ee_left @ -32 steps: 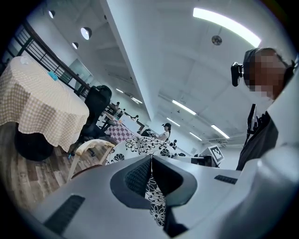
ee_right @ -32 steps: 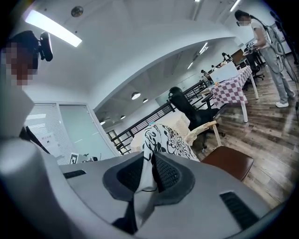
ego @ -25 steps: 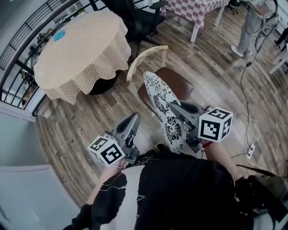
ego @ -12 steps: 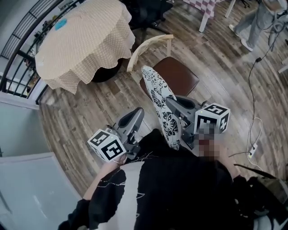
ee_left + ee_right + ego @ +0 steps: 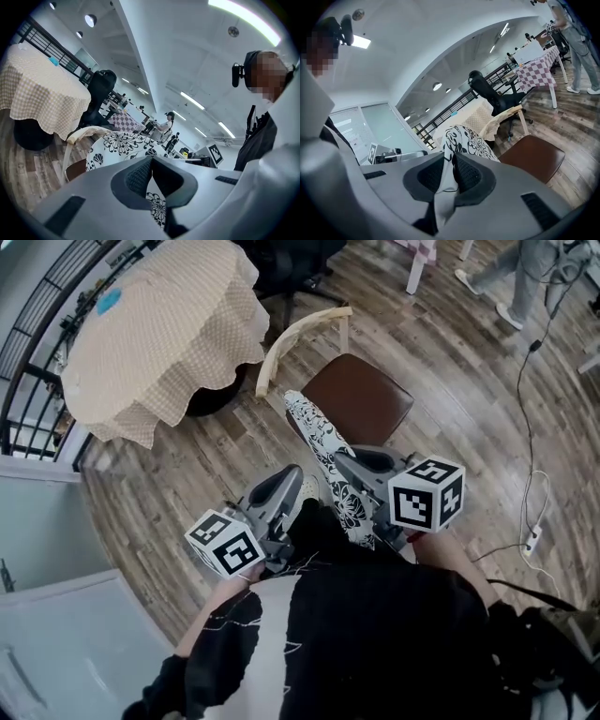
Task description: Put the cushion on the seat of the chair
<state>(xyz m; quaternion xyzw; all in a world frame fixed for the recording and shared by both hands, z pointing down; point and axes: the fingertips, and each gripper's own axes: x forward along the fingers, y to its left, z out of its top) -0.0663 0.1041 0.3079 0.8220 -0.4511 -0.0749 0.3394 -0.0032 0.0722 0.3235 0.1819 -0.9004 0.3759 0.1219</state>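
Your right gripper (image 5: 345, 461) pinches the white fabric cushion with the black flower print (image 5: 323, 451); in the right gripper view its two dark, ribbed pads (image 5: 433, 176) press on a thin fold of the soft cloth (image 5: 464, 140), and a strip of the cloth hangs down between them. The cushion is in the air and stands on its edge, flat and long in shape; one end is near your body and the other end points to the chair. In the head view this far end lies over the near left edge of the seat (image 5: 361, 399); you cannot tell from here whether it touches the seat.

The seat is a rounded square pad, brown and smooth like leather; in the right gripper view (image 5: 534, 157) it is bare and lies to the right of the cushion, lower than it. The backrest (image 5: 291, 338) is a curved band of pale wood on thin legs.

Your left gripper (image 5: 292, 476) is just beside the cushion, on its left side; in the left gripper view its textured pads (image 5: 138, 176) meet at the tips (image 5: 151, 159) with nothing pinched, and the flowered cloth (image 5: 117, 143) shows behind them.

To the left stands a round table (image 5: 159, 329) under a beige checked cloth with a wavy hem; the floor (image 5: 450, 362) is of grey-brown wooden planks.
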